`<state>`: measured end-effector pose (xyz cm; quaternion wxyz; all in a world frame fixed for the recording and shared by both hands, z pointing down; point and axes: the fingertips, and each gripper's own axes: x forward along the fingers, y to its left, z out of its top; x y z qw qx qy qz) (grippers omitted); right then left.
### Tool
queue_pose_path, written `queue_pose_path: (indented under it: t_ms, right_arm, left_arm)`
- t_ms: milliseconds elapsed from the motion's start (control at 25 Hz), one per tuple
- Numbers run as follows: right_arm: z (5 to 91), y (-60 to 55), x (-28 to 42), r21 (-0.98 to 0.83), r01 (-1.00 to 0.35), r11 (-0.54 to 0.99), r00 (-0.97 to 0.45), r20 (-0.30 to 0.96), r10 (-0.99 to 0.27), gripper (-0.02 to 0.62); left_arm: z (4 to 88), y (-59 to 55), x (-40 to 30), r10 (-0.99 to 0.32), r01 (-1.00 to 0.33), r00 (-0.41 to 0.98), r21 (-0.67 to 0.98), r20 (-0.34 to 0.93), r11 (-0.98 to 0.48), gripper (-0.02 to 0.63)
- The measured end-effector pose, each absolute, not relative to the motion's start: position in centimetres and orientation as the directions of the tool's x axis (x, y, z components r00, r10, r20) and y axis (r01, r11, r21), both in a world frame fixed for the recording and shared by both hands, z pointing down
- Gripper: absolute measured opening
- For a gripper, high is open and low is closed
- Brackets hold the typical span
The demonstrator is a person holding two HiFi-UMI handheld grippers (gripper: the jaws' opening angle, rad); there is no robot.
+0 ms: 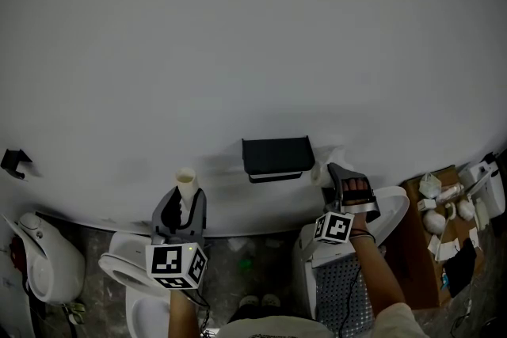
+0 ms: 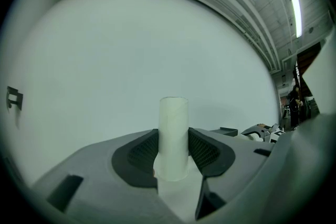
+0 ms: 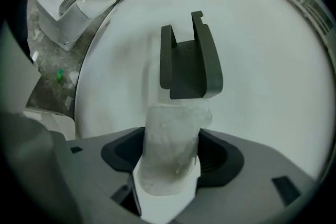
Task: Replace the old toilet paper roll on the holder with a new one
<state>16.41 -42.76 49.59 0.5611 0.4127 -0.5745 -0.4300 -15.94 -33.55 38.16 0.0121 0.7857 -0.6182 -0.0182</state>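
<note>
The grey speckled floor [image 1: 230,259] runs along the foot of the white wall [image 1: 253,51]. A left toilet [image 1: 119,265] and a right toilet [image 1: 394,206] stand on it. Between them lies a small green scrap [image 1: 245,263], perhaps litter. A brown board [image 1: 416,265] lies at the right.

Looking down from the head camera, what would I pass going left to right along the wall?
Small black bracket, cardboard tube in the left gripper, black holder, paper roll in the right gripper, brown cardboard with clutter.
</note>
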Motion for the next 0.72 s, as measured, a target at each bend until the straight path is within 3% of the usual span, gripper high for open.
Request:
queue_pose_path:
  t_ms: [720]
  right_arm:
    - [51.9,-43.5,12.0,0.949,0.062,0.310,-0.108,0.315,-0.943,0.293]
  left_arm:
    - [38.5,-31.8,-17.3,-0.983,-0.982,0.185,0.028,0.001,-0.185,0.179]
